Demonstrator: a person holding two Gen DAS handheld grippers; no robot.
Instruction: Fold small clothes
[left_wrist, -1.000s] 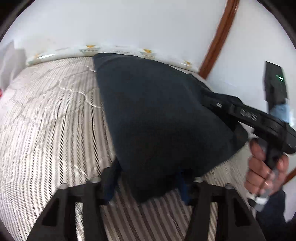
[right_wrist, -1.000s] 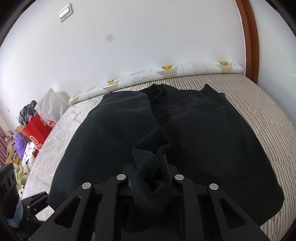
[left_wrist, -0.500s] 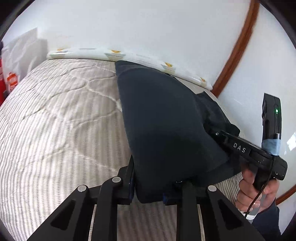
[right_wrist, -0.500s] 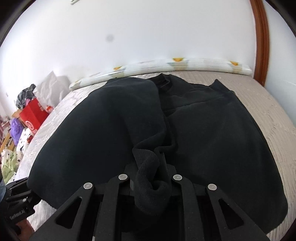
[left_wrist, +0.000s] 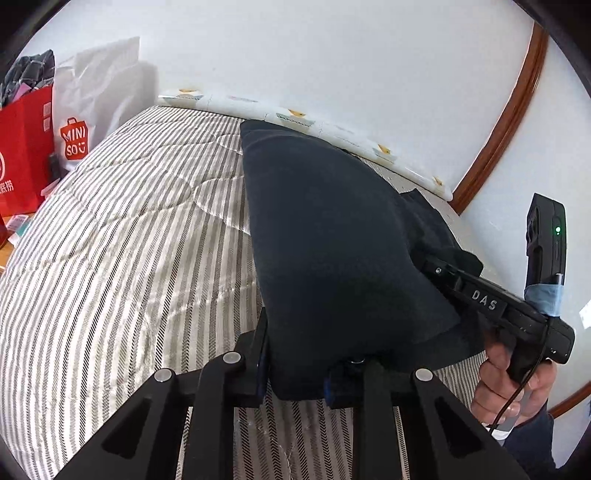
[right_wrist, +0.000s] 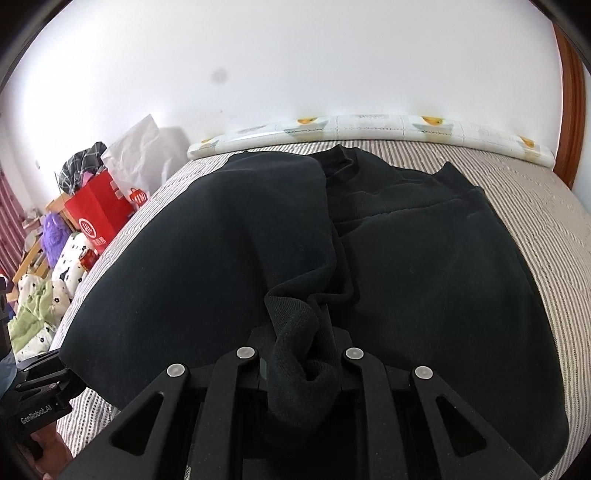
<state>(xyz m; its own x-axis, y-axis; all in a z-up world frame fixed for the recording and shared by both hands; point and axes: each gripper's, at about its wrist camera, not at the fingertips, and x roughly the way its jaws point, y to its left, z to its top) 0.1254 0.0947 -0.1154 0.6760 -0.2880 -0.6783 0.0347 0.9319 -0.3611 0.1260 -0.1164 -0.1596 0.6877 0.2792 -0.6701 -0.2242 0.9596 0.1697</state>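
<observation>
The black sweater (right_wrist: 424, 266) is lying on the striped bed (left_wrist: 122, 266), one side lifted and folding over the middle. The left gripper (left_wrist: 299, 373), its jaws just closing, is pinching the sweater's lower edge. The right gripper (right_wrist: 301, 363) is clamping a bunched fold of the same sweater

Matt black knit sweater (right_wrist: 424, 258), striped quilted cloth bedspread (left_wrist: 129, 240), glossy wooden trim (left_wrist: 506, 122)
</observation>
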